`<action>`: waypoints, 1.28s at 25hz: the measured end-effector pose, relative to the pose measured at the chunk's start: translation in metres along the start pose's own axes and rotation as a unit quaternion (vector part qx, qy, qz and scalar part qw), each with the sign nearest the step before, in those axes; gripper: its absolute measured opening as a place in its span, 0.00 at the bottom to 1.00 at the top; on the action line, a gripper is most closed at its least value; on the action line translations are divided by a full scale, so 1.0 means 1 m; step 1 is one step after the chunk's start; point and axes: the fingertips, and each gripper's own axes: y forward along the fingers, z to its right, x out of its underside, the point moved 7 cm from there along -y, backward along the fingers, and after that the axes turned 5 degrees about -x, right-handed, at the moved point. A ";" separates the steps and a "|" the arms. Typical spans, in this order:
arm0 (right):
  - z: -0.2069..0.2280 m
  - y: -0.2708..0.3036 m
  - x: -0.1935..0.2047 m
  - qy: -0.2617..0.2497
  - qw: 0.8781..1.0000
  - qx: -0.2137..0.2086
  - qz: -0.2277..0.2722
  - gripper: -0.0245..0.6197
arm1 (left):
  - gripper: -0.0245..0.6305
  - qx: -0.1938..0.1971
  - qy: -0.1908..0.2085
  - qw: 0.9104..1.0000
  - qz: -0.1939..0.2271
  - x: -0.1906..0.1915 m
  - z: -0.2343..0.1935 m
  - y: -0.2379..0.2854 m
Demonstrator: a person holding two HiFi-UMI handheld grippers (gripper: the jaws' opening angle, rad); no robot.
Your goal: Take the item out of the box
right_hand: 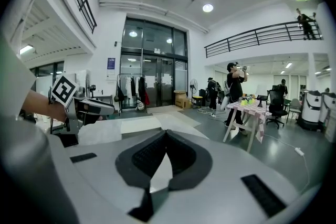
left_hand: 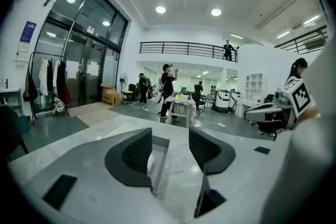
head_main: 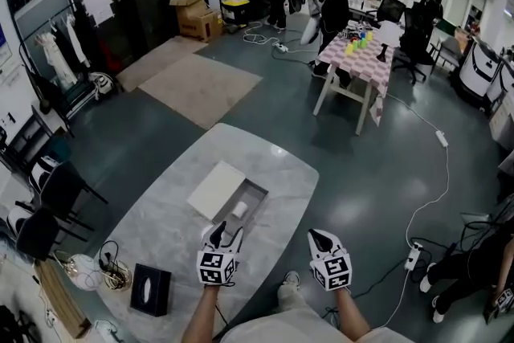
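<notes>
Small white item (head_main: 239,209) lay inside the open grey box (head_main: 259,193); probably light and rigid, best pinched across its sides. Left gripper (left_hand: 170,148) stood jaws apart near it; right gripper (right_hand: 164,150) was closed on nothing.

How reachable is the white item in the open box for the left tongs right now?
Probably yes. The box is open, its lid lying beside it, and nothing covers the white item. The left tongs hang just short of it, jaws apart and pointed into the box.
</notes>
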 end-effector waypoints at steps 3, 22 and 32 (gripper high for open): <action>0.024 0.012 -0.004 0.003 1.000 -0.009 0.002 0.04 | 0.36 -0.010 0.003 1.000 -0.004 -0.008 0.002 0.018; 0.115 0.084 -0.010 0.021 0.997 -0.078 -0.003 0.04 | 0.36 -0.068 0.015 0.997 -0.034 -0.037 0.010 0.102; 0.121 0.096 -0.008 0.025 0.995 -0.091 -0.012 0.04 | 0.36 -0.078 0.015 0.996 -0.046 -0.036 0.007 0.111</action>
